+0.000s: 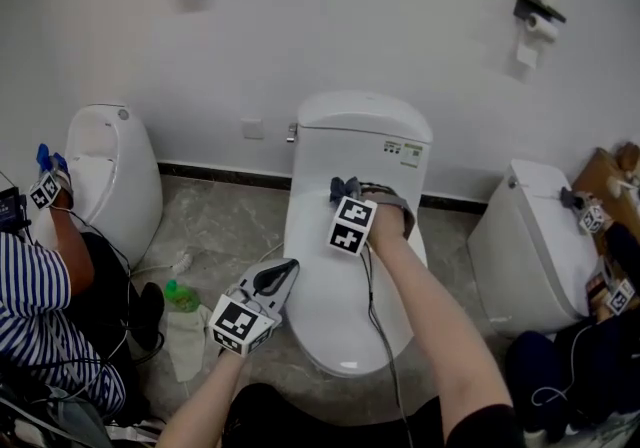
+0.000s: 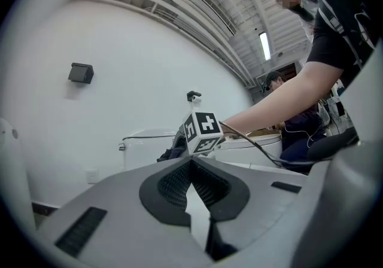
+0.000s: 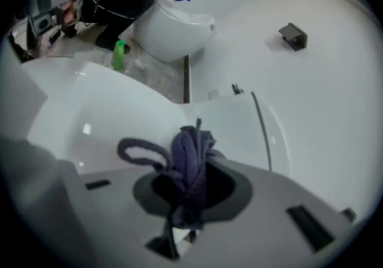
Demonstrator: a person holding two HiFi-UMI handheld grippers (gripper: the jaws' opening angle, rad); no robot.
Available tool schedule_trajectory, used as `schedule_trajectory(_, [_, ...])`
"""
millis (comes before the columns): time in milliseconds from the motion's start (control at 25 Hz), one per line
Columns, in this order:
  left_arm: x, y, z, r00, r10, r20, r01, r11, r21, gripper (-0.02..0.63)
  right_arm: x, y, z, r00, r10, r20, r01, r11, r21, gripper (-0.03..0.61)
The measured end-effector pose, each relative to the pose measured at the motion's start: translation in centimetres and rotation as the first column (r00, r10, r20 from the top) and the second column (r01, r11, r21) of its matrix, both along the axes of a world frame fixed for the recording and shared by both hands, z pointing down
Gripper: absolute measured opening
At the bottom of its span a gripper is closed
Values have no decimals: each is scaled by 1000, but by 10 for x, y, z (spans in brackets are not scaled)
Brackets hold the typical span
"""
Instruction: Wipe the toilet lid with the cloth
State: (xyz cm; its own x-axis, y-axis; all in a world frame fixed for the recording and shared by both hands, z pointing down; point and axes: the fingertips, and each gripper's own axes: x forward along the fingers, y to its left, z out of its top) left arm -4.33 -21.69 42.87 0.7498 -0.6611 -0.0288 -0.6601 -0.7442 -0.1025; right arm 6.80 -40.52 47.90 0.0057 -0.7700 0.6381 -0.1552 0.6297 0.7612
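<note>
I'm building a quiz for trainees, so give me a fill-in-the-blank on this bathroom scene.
The right gripper is shut on a crumpled dark purple ____.
The left gripper is shut and holds ____.
The white toilet lid is ____.
The small green bottle sits on the grey ____.
Missing words: cloth; nothing; closed; floor.

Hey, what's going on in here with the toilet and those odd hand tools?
A person holds a two-jaw gripper in each hand over a white toilet with its lid down. The right gripper is shut on a bunched dark purple cloth and holds it over the back of the white toilet lid, near the tank. The left gripper is shut and empty, off the lid's left edge.
</note>
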Motion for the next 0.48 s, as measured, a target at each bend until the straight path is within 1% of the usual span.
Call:
schedule_trajectory(120, [-9, 0, 1, 1000, -8, 8, 8, 1000, 1, 15, -1, -5, 14, 1000, 10, -15, -11, 999, -43, 81])
schedule_trajectory(240, [-14, -3, 2, 1000, -16, 3, 16, 1000, -2, 15, -4, 0, 24, 1000, -1, -31, -2, 997, -76, 81])
schedule_trajectory(480, [-14, -6, 3, 1000, -13, -4, 13, 1000, -5, 15, -10, 24, 34, 999, -29, -41, 24, 994, -103, 81])
